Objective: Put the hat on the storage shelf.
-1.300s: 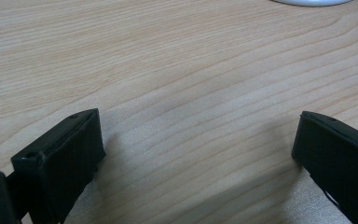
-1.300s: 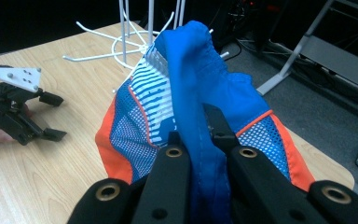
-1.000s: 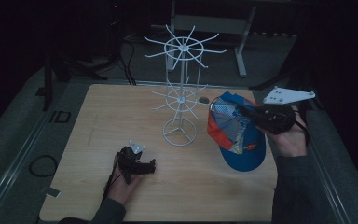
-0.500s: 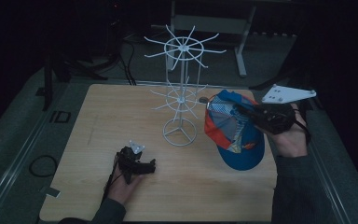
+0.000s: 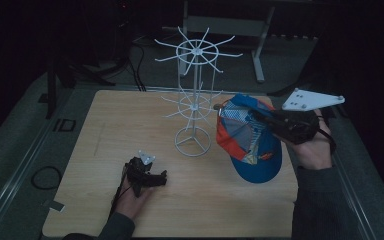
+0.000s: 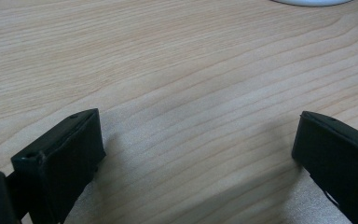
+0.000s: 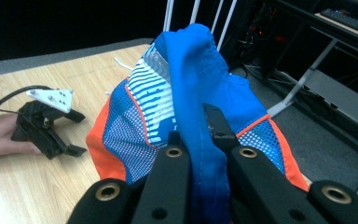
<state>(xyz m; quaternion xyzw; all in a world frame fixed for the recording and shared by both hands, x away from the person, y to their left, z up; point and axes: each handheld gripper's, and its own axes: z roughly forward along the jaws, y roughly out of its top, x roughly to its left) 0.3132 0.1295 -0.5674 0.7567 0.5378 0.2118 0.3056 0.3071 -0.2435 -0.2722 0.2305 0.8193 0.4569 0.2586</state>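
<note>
A blue and orange mesh cap (image 5: 250, 145) hangs in the air at the table's right side, close to the white wire rack (image 5: 196, 100). My right gripper (image 5: 258, 116) is shut on the cap's blue fabric (image 7: 186, 93), which is pinched between the jaws of the right gripper (image 7: 193, 130). The cap's top edge is near one of the rack's lower hooks. My left gripper (image 5: 152, 177) rests on the table at front left, held by a hand. Its jaws stand wide apart over bare wood, so the left gripper (image 6: 198, 140) is open and holds nothing.
The wooden table (image 5: 105, 130) has bare room to the left of and behind the rack. The rack's round base (image 5: 192, 142) stands mid-table, with two tiers of hooks above it. Dark floor, cables and a desk frame (image 5: 260, 45) lie beyond the far edge.
The right gripper has carried the cap slightly left, towards the rack's lower hooks. The left gripper has stayed where it was.
</note>
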